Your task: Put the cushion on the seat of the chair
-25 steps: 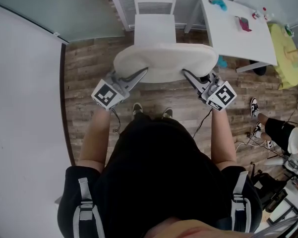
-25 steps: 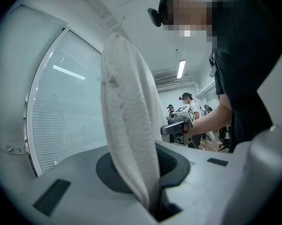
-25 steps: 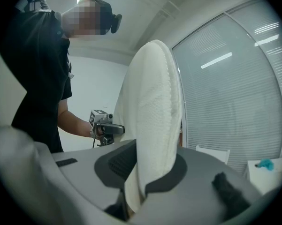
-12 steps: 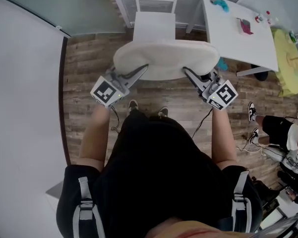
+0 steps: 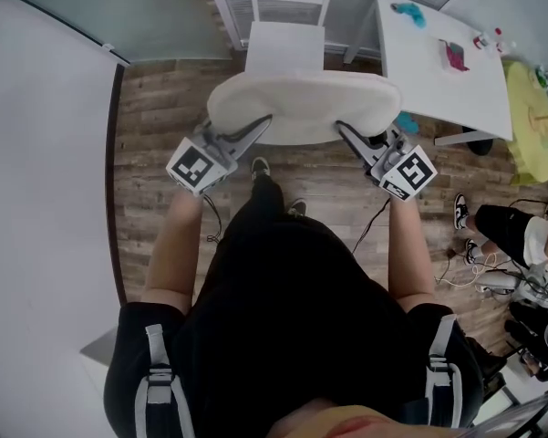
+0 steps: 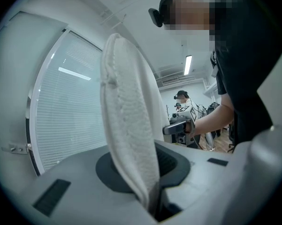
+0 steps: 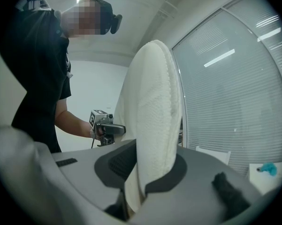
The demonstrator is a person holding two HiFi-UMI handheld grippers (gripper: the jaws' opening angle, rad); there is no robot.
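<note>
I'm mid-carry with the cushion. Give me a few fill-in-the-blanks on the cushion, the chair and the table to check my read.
The left gripper and the right gripper are both ____ on the white fleecy oval cushion.
The cushion does not yet lie on the ____ of the white slatted chair.
The teal object and the pink object lie on the ____ square table.
Missing words: shut; seat; white.

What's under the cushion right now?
The cushion is held by the left gripper and right gripper. Past its far edge the white chair seat shows; the seat's front and the wood floor beneath are covered.
</note>
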